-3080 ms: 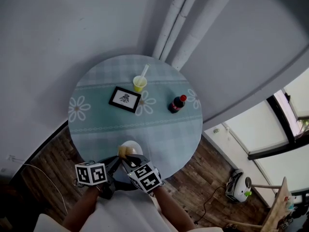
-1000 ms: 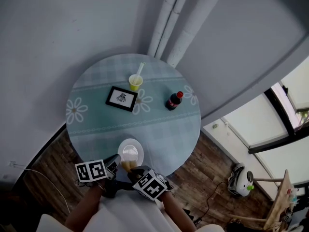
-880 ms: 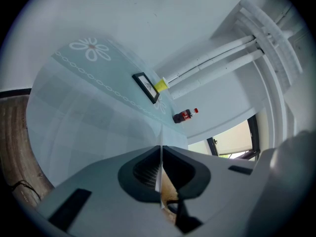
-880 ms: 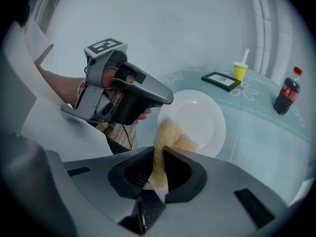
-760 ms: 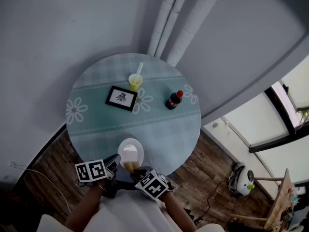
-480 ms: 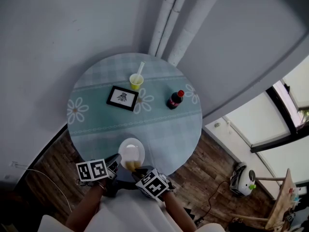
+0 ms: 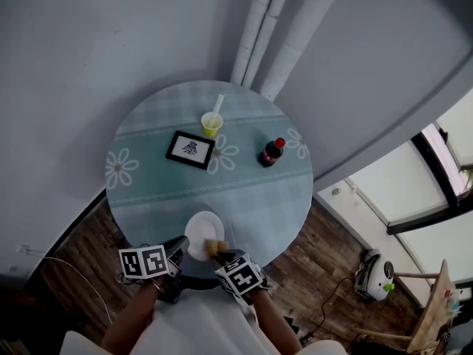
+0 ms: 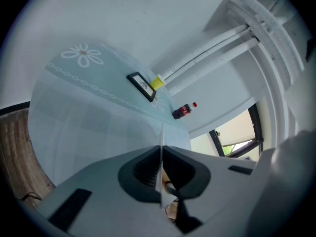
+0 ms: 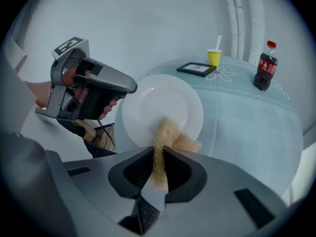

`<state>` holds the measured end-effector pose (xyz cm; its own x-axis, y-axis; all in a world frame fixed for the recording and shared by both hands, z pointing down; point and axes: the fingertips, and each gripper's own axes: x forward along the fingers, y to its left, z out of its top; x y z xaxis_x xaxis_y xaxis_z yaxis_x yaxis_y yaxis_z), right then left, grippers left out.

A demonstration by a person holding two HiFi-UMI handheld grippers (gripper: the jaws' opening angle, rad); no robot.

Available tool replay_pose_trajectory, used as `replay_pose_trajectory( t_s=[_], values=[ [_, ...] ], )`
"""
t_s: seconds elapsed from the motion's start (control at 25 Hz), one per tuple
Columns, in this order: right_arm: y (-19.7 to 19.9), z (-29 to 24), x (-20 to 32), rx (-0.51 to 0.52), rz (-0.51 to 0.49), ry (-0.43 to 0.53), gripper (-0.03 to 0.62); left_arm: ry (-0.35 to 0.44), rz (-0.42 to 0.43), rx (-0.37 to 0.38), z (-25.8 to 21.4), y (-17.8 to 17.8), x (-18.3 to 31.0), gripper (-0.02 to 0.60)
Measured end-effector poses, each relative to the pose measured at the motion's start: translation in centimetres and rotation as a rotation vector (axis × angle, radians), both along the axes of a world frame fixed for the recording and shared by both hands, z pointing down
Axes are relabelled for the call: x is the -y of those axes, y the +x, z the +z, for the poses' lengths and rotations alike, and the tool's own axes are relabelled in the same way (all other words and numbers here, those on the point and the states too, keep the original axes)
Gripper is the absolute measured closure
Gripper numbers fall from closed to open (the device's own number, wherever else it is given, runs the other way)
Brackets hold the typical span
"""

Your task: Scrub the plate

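The white plate (image 9: 160,102) is tipped up by the near edge of the table (image 7: 244,191). My left gripper (image 8: 161,168) has its jaws shut on the plate's rim. My right gripper (image 9: 160,169) pinches a tan scrubber (image 9: 170,138) (fluffy-looking) that touches the plate. A cola bottle (image 7: 270,152) stands farther back.

Round table (image 7: 244,191) before me, three things on it.
Its teal checked cloth has white daisies. A framed picture (image 7: 191,149) lies flat mid-table, a yellow cup (image 7: 212,124) with a straw stands just behind it, and a cola bottle (image 7: 271,153) stands upright to their right.
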<state>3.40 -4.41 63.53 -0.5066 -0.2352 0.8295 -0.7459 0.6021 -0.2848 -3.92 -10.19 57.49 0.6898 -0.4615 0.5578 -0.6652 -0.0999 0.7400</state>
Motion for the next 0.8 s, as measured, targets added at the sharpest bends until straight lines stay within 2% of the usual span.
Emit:
replay_pose_trajectory(
  t_s=[0.28, 0.48, 0.64, 0.8],
  values=[
    [0.9, 0.6, 2.3, -0.002, 0.092, 0.025, 0.531, 0.013, 0.011, 0.017, 0.0, -0.1, 0.0, 0.565],
    [1.3, 0.9, 3.6, -0.020, 0.114, 0.050, 0.531, 0.082, 0.046, 0.080, -0.4, 0.1, 0.4, 0.566],
    [1.8, 0.8, 4.8, -0.001, 0.156, 0.058, 0.531, 0.077, 0.053, 0.062, -0.5, 0.3, 0.6, 0.566],
    [1.6, 0.5, 6.1, -0.005, 0.150, 0.076, 0.531, 0.069, 0.047, 0.049, -0.6, 0.3, 0.8, 0.565]
  ],
)
